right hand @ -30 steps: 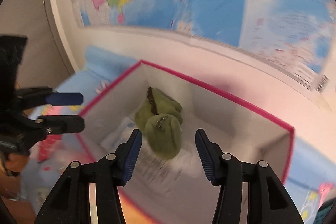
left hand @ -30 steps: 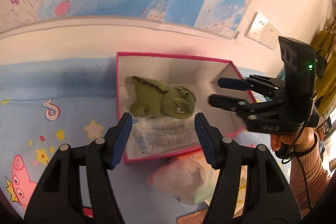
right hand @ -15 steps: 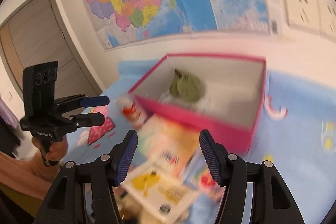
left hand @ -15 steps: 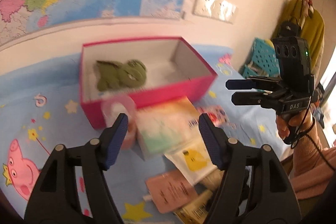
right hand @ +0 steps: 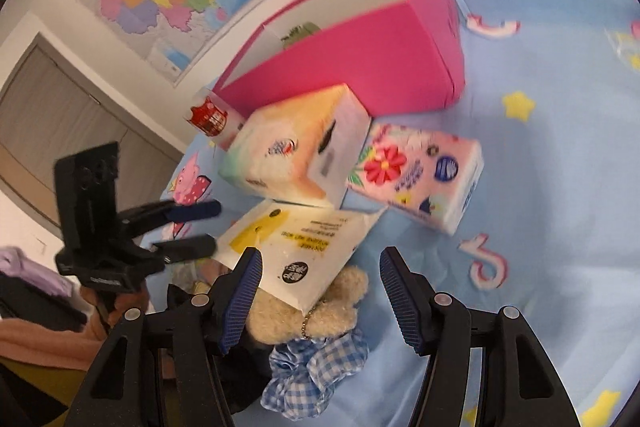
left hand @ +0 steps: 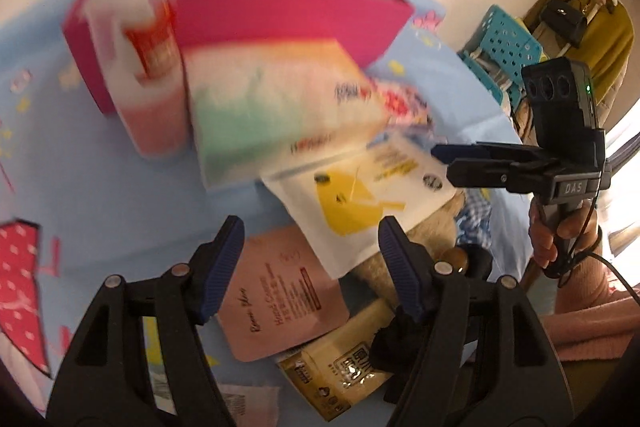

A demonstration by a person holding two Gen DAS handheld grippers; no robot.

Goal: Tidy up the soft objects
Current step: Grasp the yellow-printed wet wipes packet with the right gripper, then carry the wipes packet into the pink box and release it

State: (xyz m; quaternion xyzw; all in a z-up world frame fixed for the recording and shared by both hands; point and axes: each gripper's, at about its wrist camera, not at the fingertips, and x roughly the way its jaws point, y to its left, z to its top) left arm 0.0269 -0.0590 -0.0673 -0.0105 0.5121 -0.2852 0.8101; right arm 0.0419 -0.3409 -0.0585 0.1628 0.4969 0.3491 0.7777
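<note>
Both my claws, left [left hand: 310,265] and right [right hand: 320,289], gape empty above the sachets [right hand: 296,247] and plush toy [right hand: 308,315] before the pink box [right hand: 360,63].

A box [right hand: 352,55] stands far from me on the bedsheet [right hand: 560,187], with a plush toy [right hand: 300,29] inside it. Just before the box lies a tissue pack [right hand: 296,147]; at its left stands a small packet [right hand: 208,115], at its right a second tissue pack [right hand: 420,175]. Nearer to me, a flat sachet [right hand: 296,247] rests partly on a fuzzy toy [right hand: 312,311], and a scrunchie [right hand: 316,371] lies nearest, touching that toy. Left of the flat sachet lies another sachet [left hand: 280,291], with a small pouch [left hand: 340,375] near it.
</note>
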